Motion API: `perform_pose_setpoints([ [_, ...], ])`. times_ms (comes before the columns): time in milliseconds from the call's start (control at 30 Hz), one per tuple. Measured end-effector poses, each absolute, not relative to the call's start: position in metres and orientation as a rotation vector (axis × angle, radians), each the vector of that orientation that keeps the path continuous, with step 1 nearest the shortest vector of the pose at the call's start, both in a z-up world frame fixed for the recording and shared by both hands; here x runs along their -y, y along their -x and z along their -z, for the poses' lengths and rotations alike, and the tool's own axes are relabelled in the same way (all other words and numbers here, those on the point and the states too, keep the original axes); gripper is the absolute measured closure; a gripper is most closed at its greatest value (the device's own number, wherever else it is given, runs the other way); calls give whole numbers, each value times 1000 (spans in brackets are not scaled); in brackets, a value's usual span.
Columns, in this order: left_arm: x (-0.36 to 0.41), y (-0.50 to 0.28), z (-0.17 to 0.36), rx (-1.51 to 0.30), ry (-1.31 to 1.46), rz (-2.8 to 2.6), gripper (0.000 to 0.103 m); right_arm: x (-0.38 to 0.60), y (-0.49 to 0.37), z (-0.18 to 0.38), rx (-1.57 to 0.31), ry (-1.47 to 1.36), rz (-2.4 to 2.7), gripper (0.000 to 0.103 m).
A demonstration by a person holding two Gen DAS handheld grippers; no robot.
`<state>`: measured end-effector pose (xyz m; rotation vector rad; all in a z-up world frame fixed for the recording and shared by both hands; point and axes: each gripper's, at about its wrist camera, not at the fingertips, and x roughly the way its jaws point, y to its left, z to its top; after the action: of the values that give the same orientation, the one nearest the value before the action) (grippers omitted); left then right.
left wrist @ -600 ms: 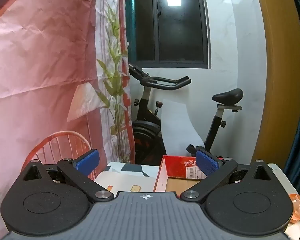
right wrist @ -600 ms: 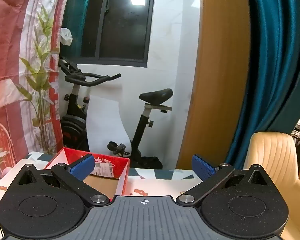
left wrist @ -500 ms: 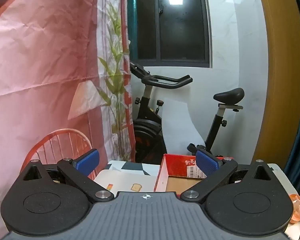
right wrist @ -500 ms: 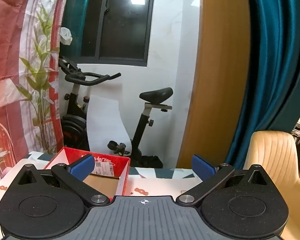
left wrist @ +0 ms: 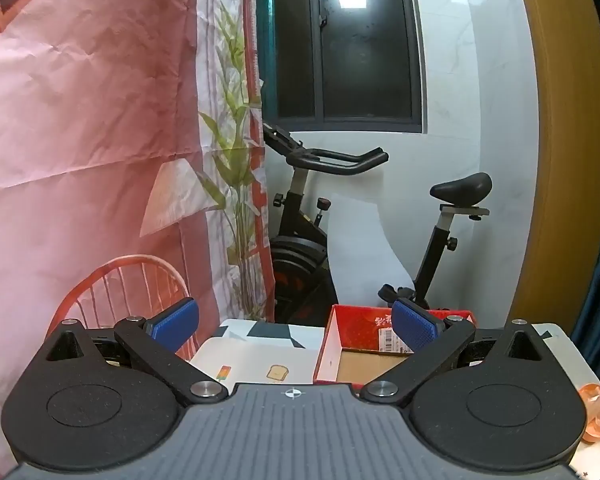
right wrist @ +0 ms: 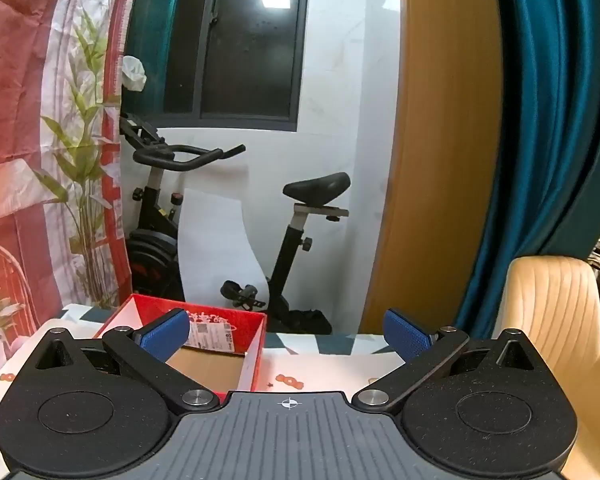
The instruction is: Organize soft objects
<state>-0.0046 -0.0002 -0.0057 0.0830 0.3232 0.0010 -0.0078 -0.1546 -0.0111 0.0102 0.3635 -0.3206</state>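
Note:
A red cardboard box [left wrist: 350, 334] with a brown floor stands open on the patterned table [left wrist: 252, 356]; it also shows in the right wrist view [right wrist: 236, 320]. My left gripper [left wrist: 295, 324] is open and empty, held above the table's near side, with the box behind its right finger. My right gripper [right wrist: 287, 330] is open and empty, the box behind its left finger. A soft orange object [left wrist: 598, 410] lies at the table's right edge in the left wrist view. No other soft objects are in view.
An exercise bike [right wrist: 292, 216] stands behind the table against the white wall. A pink printed backdrop [left wrist: 80, 140] hangs on the left. A teal curtain [right wrist: 540, 140] and a cream chair [right wrist: 556, 320] are on the right.
Both views have shifted very slightly; the left gripper drifted a little. Both grippers stay open and empty.

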Motion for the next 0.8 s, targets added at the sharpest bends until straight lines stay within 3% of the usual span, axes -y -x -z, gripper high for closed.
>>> perform_pose_setpoints([
  [800,-6,-2,5,-336,-79,1,0,152,7,11,-368,-21,318,0],
])
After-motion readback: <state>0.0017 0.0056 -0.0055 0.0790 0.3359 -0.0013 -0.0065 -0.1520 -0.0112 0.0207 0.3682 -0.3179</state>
